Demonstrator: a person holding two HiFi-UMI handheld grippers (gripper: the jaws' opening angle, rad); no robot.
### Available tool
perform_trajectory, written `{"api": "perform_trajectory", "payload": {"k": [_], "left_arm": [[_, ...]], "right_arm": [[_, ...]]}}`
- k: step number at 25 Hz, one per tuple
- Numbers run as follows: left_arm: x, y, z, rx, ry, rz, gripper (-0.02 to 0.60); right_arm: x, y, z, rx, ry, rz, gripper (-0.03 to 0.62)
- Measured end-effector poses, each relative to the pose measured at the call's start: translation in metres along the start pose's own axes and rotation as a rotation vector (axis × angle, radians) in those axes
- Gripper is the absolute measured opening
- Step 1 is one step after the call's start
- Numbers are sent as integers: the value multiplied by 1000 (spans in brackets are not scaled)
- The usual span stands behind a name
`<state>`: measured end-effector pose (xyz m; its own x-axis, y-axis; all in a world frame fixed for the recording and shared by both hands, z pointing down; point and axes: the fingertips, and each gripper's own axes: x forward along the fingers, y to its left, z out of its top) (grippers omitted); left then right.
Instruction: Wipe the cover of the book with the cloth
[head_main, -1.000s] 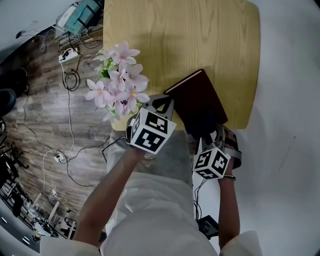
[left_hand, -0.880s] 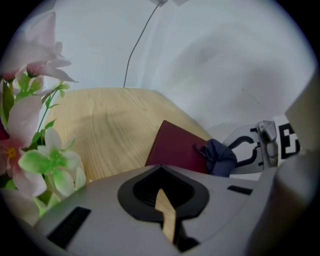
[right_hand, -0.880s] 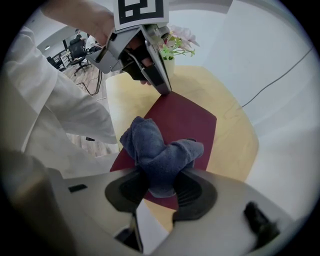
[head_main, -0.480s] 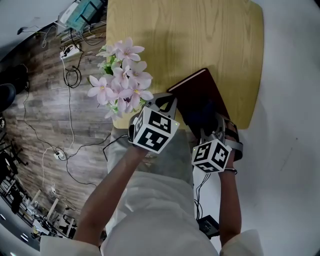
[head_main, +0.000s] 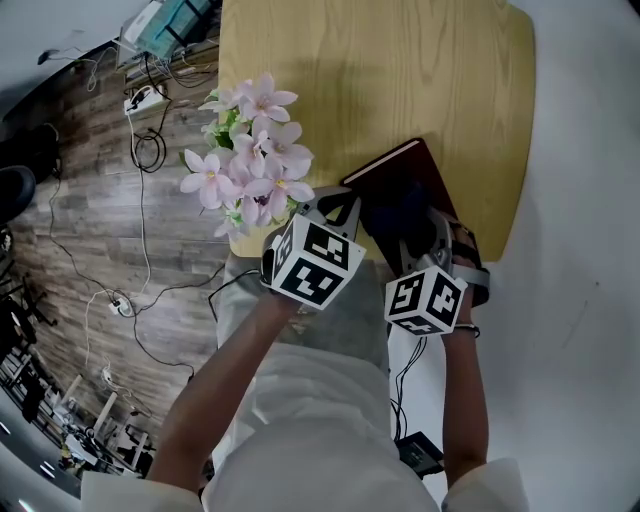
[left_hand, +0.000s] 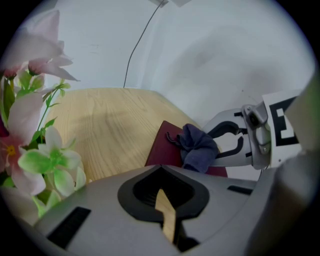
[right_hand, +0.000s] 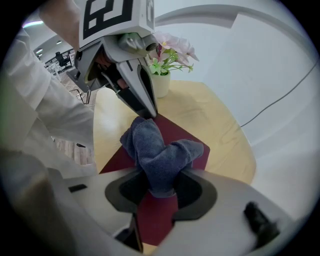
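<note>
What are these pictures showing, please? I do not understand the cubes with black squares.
A person holds a hand tool with a claw in each hand; the marked cubes belong to the tools. One picture comes from a camera on the person's head, looking down; the other two from cameras on the tools. On the wooden table are a dark red book and potted flowers. The right claw grips a blue cloth on the book's cover. The left claw is shut and empty, beside the book's corner.

cloth (right_hand: 159, 152) between right gripper (right_hand: 160, 189) jaws and resting on book (right_hand: 192, 132) under them, book on table (right_hand: 222, 135), left gripper (right_hand: 148, 112) tips just beyond cloth, flowers (left_hand: 37, 150) left of left jaws
</note>
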<state>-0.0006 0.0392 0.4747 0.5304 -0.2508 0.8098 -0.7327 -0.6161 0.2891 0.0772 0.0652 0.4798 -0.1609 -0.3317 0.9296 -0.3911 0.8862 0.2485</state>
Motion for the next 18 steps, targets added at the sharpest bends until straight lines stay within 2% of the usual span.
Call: {"api": "perform_trajectory", "payload": {"k": [7,15,18], "left_arm": [[1,1,0,-2,0,-3,9],[2,1,-1,8,8,0,9],[2,1,-1,-10,13,-2,9]], "right_arm": [[11,-19,27,-34,-58,-15,150],[21,-42,53,-14,-124,-70,150],[17,-47,57,-6,-144,-90,150]]}}
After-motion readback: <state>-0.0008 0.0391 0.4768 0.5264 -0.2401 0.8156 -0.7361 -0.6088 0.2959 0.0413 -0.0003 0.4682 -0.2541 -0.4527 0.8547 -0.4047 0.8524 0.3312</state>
